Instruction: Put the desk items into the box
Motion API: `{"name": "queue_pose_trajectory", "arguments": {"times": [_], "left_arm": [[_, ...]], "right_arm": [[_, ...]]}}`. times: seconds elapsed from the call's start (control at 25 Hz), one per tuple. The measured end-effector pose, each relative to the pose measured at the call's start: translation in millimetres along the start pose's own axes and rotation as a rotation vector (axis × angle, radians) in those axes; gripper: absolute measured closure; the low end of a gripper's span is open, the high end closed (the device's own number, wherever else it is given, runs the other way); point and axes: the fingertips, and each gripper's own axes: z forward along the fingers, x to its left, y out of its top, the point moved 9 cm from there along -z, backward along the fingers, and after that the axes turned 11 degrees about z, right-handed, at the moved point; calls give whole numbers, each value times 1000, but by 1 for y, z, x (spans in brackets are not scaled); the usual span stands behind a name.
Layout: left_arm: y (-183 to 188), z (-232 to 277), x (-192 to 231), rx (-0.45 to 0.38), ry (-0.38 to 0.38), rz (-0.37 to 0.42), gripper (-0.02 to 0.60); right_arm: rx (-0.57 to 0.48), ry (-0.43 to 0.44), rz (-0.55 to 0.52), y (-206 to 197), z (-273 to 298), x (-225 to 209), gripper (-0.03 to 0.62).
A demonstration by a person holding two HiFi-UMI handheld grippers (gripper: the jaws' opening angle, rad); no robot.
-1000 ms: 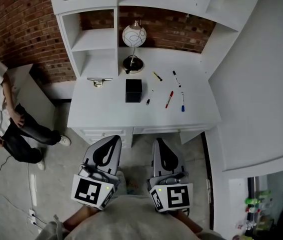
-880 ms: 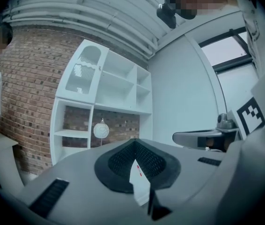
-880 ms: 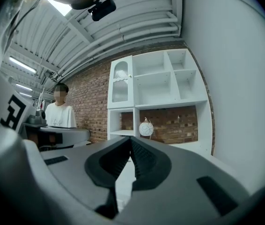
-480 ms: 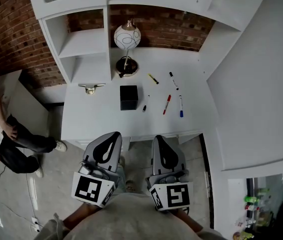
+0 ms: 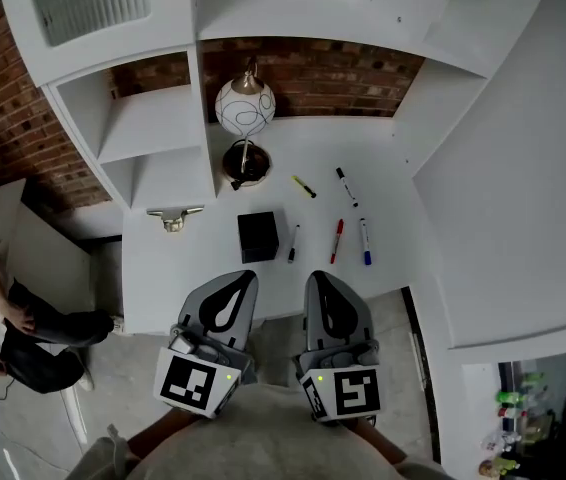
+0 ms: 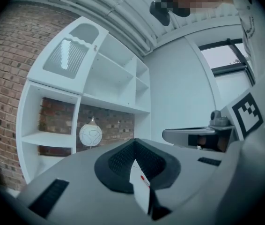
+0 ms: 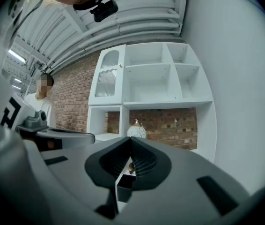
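The left claw (image 5: pixel 246 279) and right claw (image 5: pixel 316 278) are alike: a smooth light-grey shell that tapers to a rounded tip, with a black teardrop hollow (image 5: pixel 225 306) on top, lined by ribbed black pads (image 6: pixel 123 158). Flat black slots (image 7: pixel 214 189) sit in the shell on either side of the hollow. Behind each claw rides a white cube (image 5: pixel 195 383) printed with black square markers, with a small green light (image 5: pixel 213 376) at its corner. Behind the cubes the person wears a grey top (image 5: pixel 253 448).
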Motion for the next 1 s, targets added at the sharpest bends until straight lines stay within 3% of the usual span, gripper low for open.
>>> {"name": "queue_pose_trajectory", "arguments": {"times": [0.32, 0.84, 1.0], "left_arm": [[-8, 38, 35, 0, -93, -8, 574], [-41, 79, 42, 1, -152, 8, 574], [-60, 92, 40, 32, -180, 62, 574]], "right_arm": [[17, -69, 3, -5, 44, -4, 577], [71, -59, -39, -37, 80, -28, 576], [99, -61, -43, -55, 94, -42, 577]]}}
